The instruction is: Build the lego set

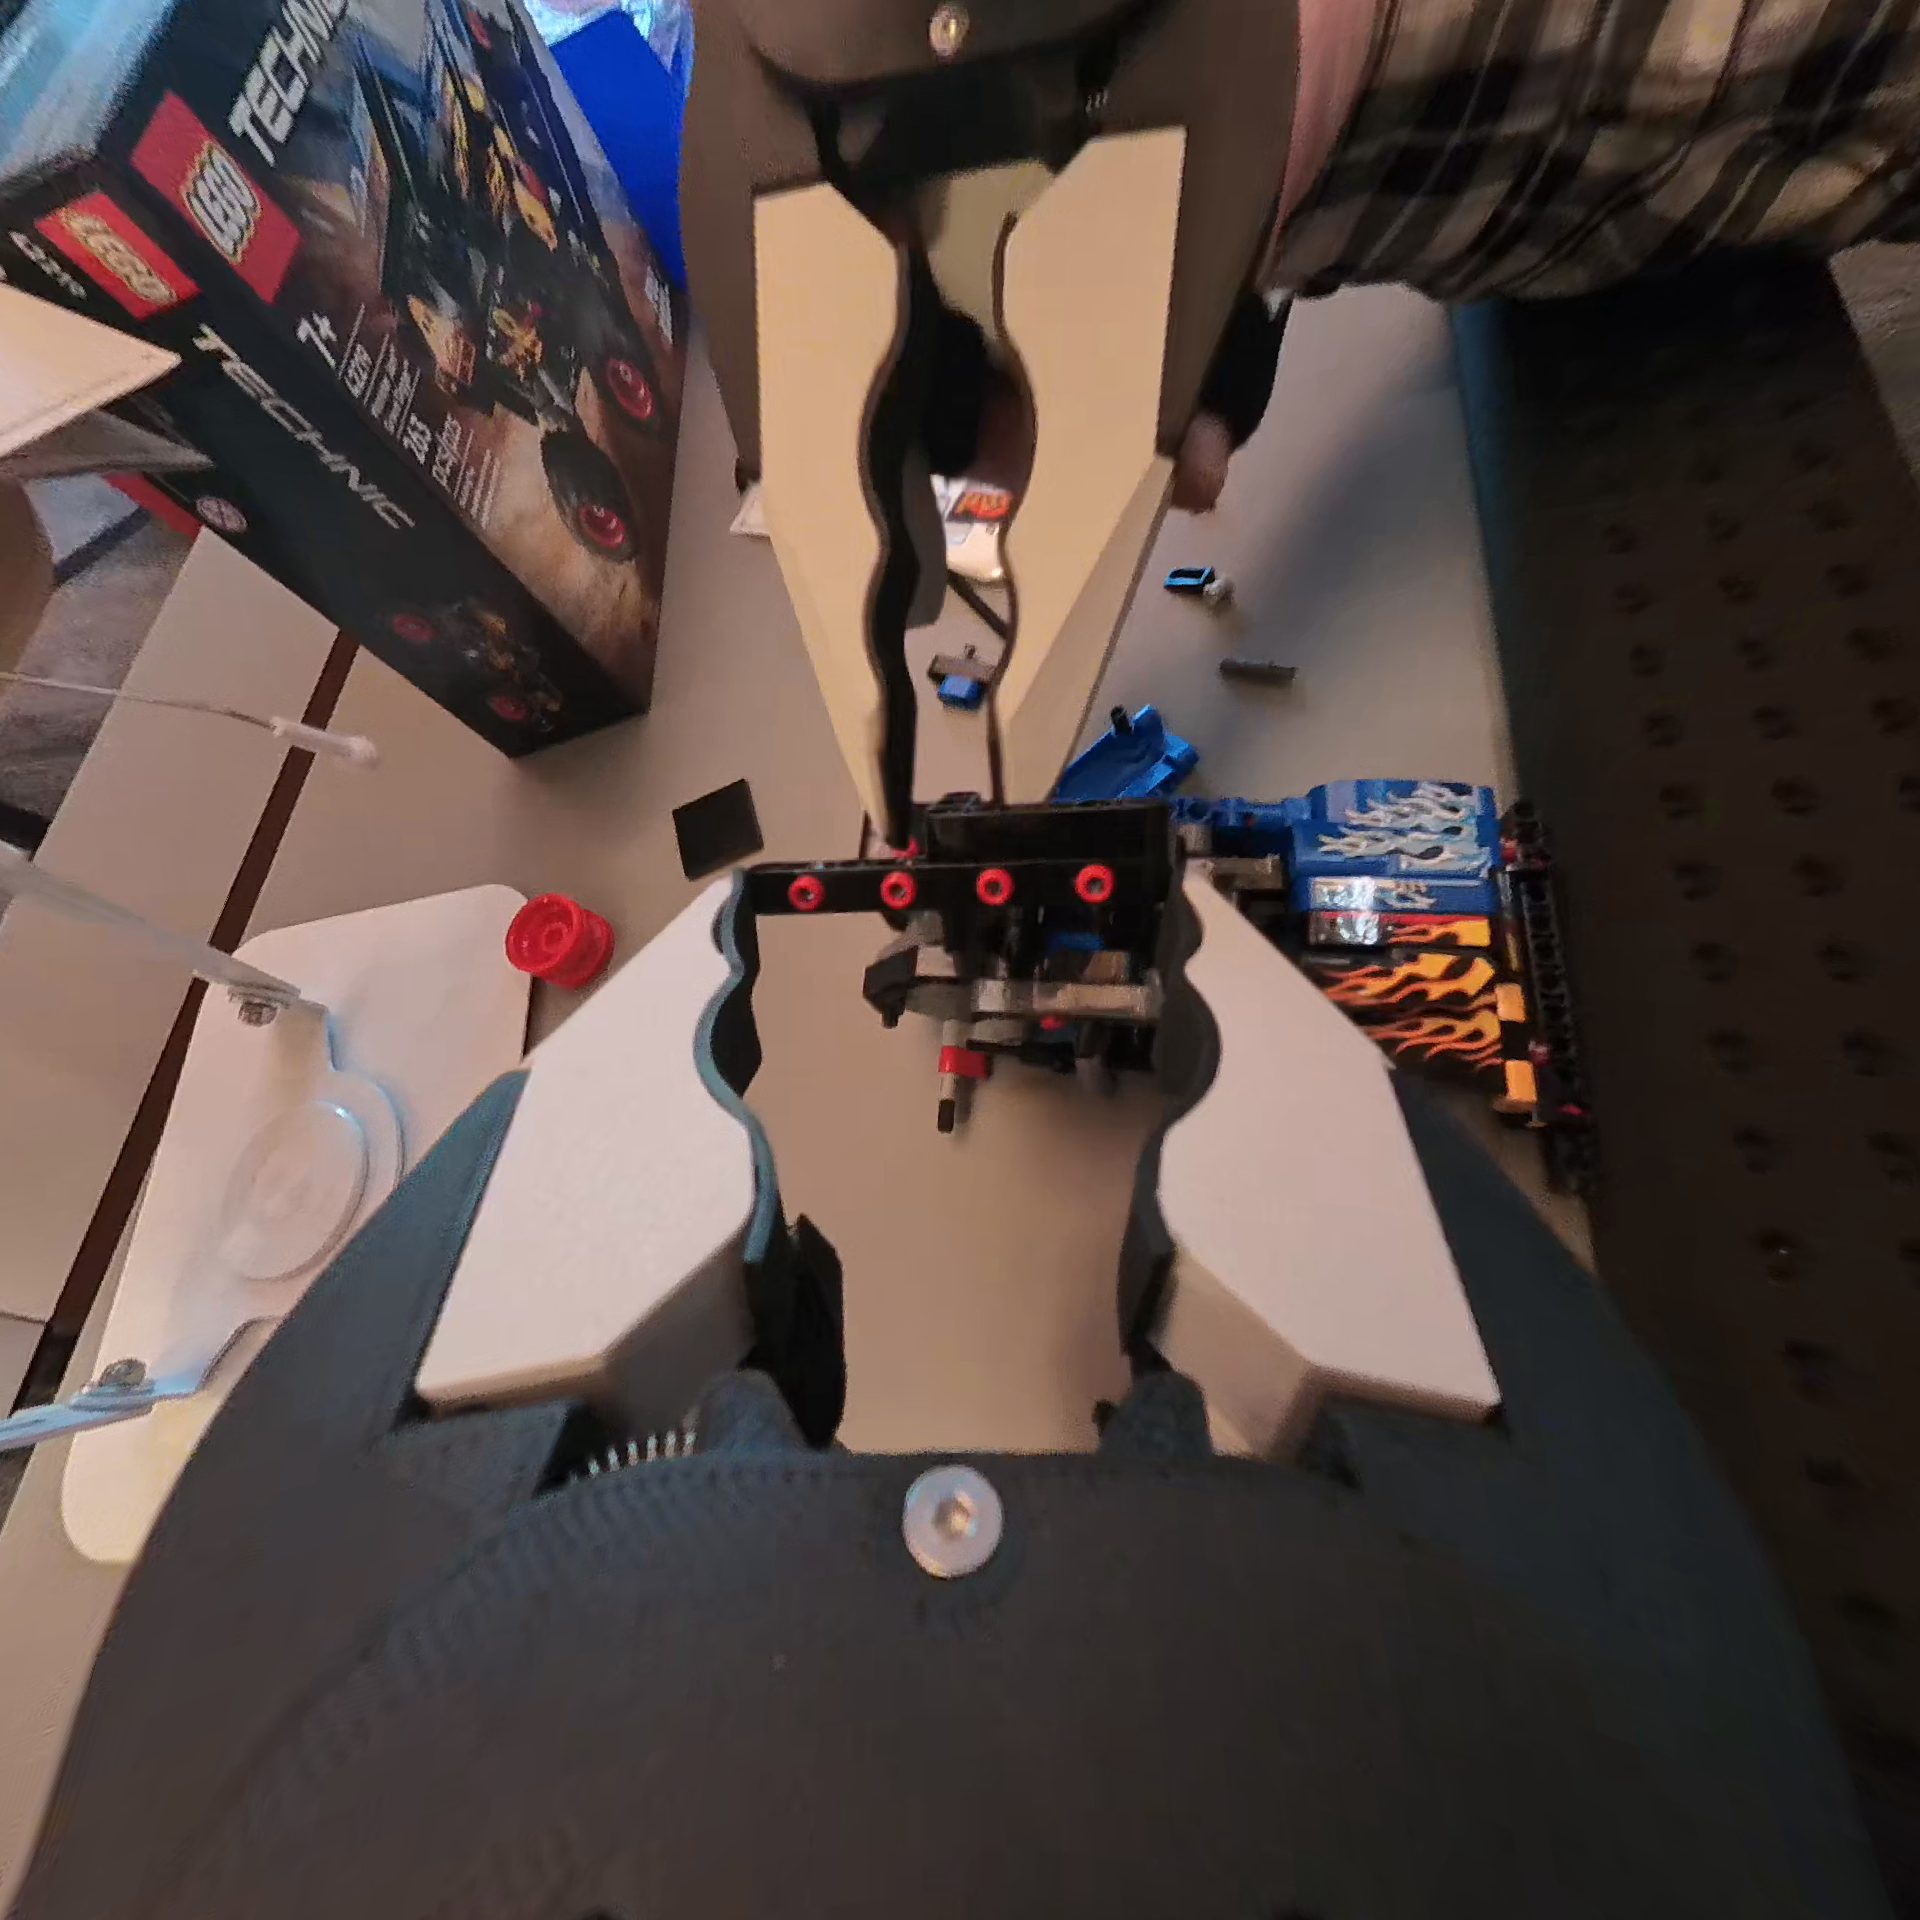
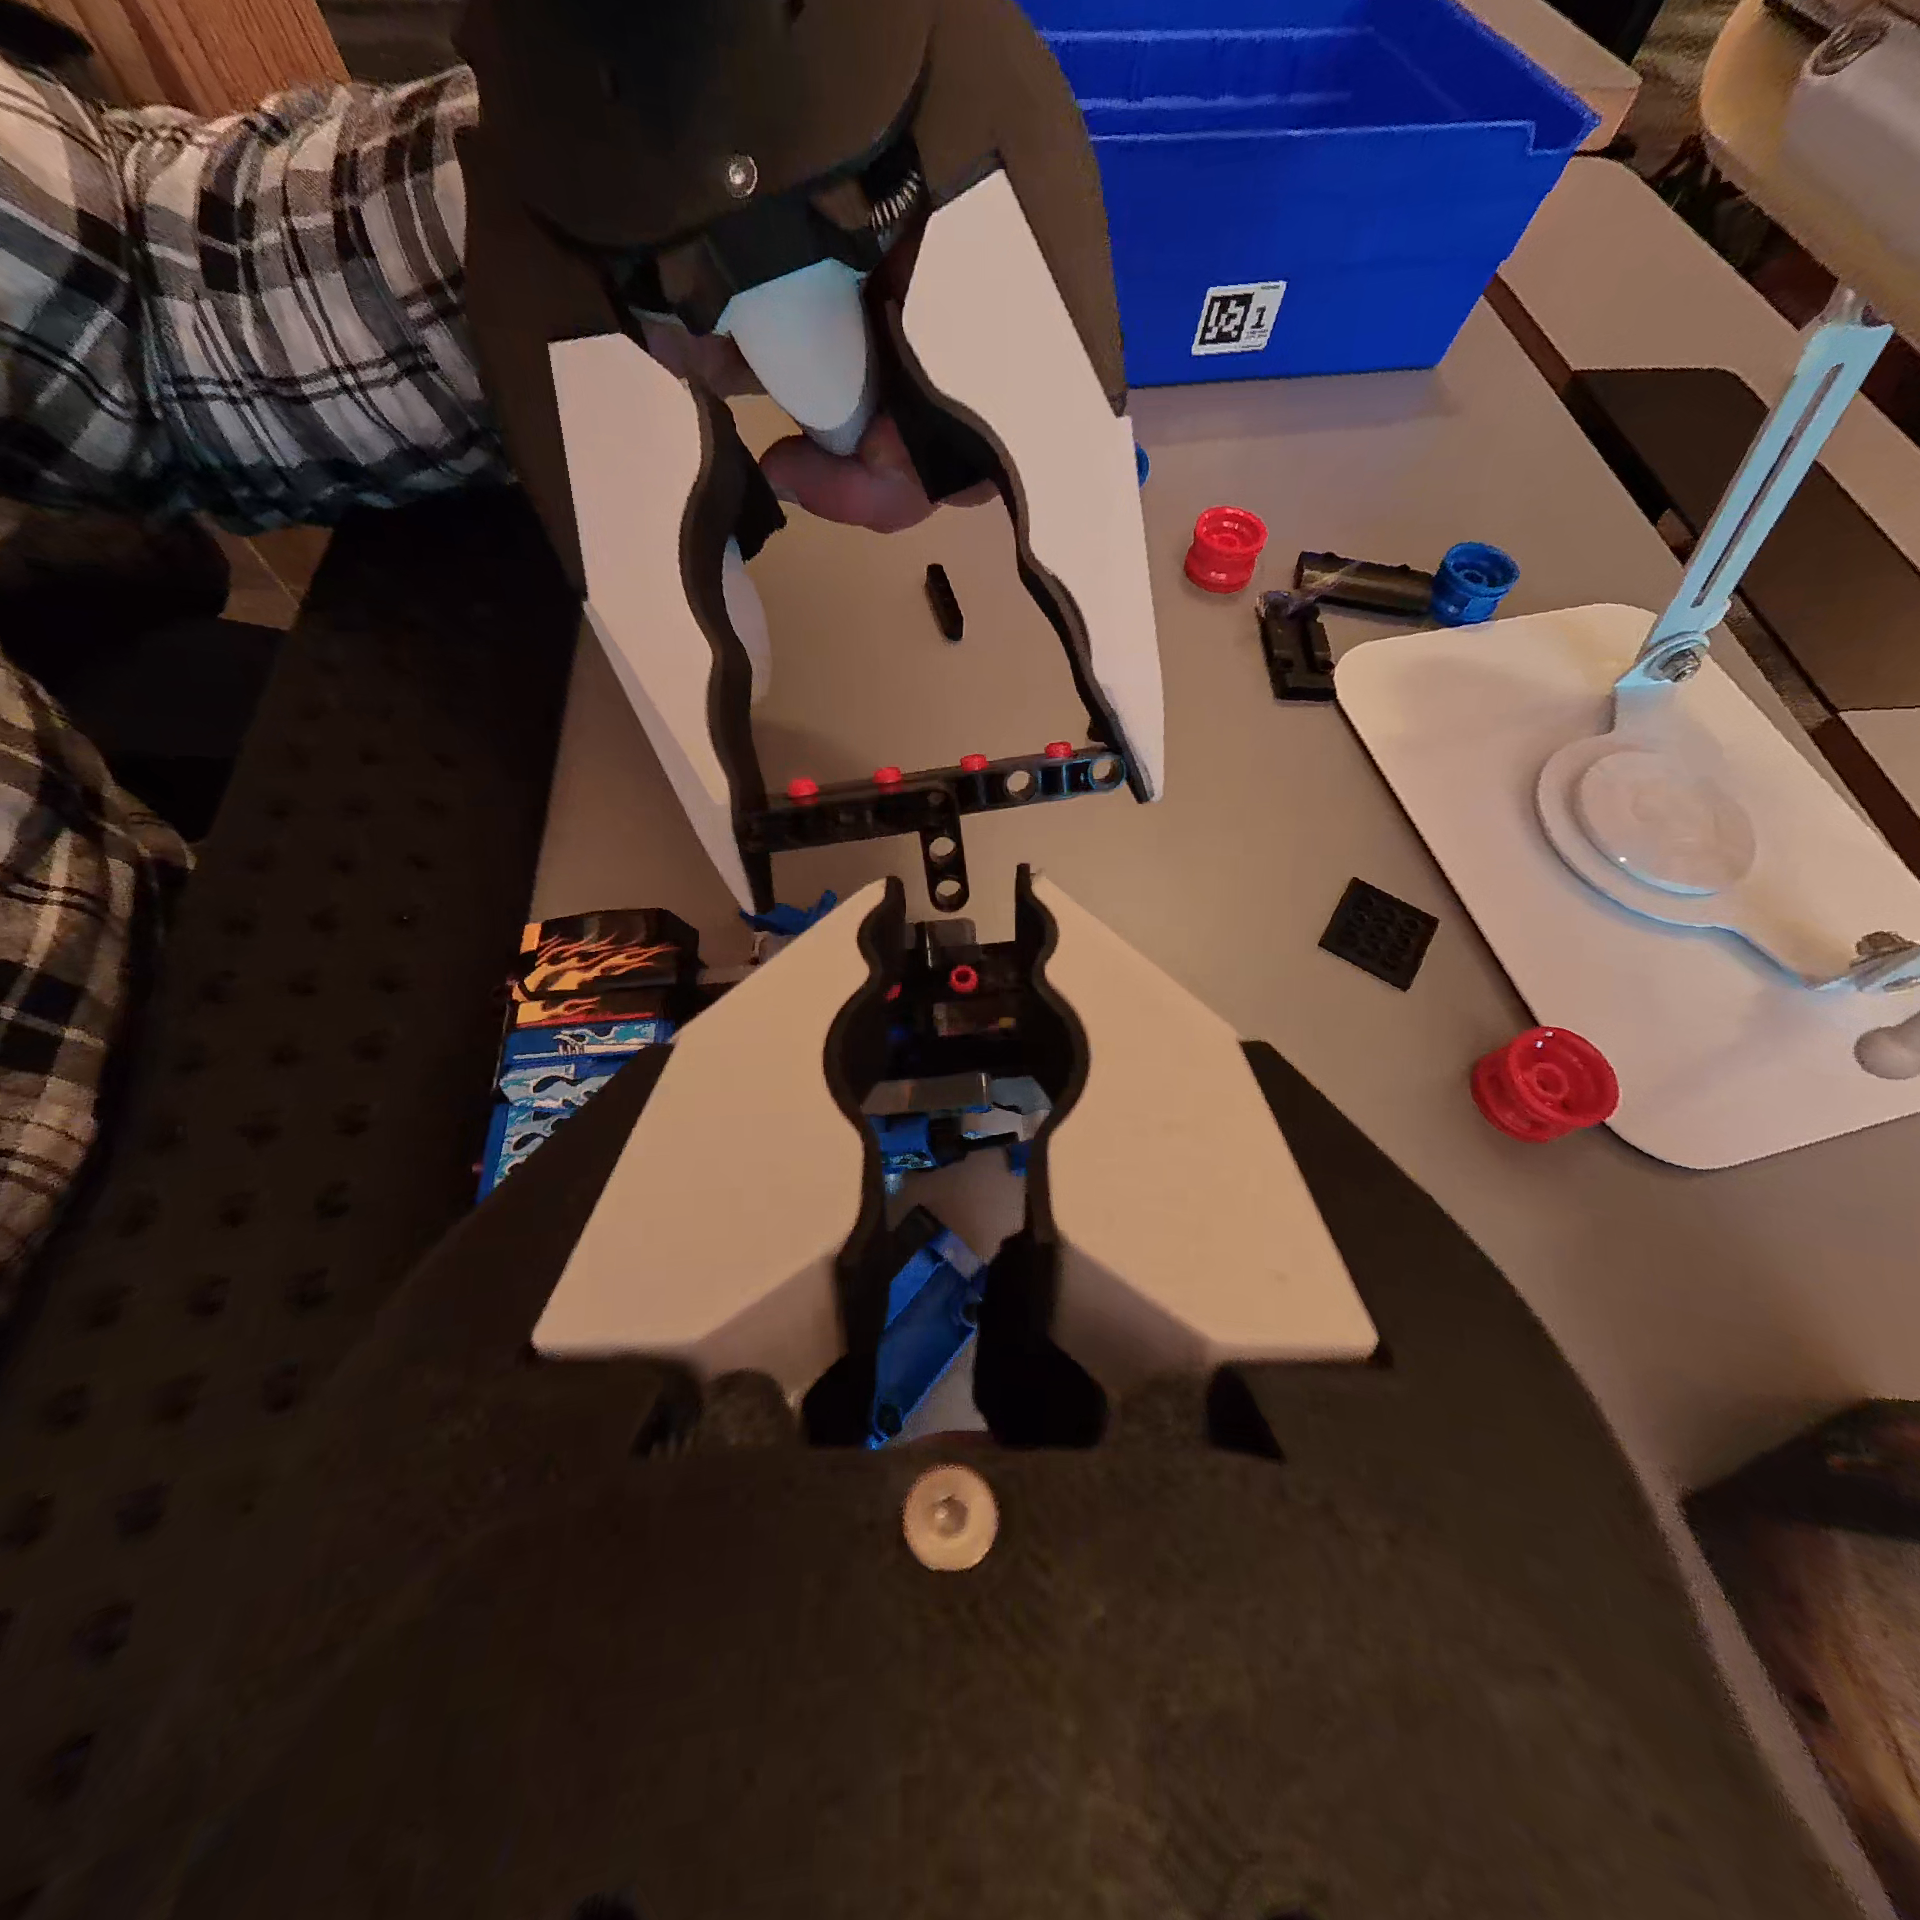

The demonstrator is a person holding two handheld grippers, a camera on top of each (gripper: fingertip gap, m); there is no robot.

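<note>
A person working two hand-held tongs joins a black beam to a half-built chassis above a grey table. The left gripper is spread wide, its fingers bracing the two ends of the beam, whose four red pins face its camera. The right gripper is nearly closed; from the left view it seems to pinch a small red part at the beam's top edge, though the contact is too small to be sure of, and in its own view the chassis sits between its fingers just short of the beam's downward stub. The finished body section with flame stickers lies on the table just beside the chassis, near the edge; loose pieces are scattered around — a red wheel hub, a black plate, a blue hub — with the set's box and a blue bin behind. Done well, the step likely calls for lining the holes up squarely before any push, pressing straight along the pins rather than at an angle, and keeping the wide grip steady so that the beam does not twist or slip out.
</note>
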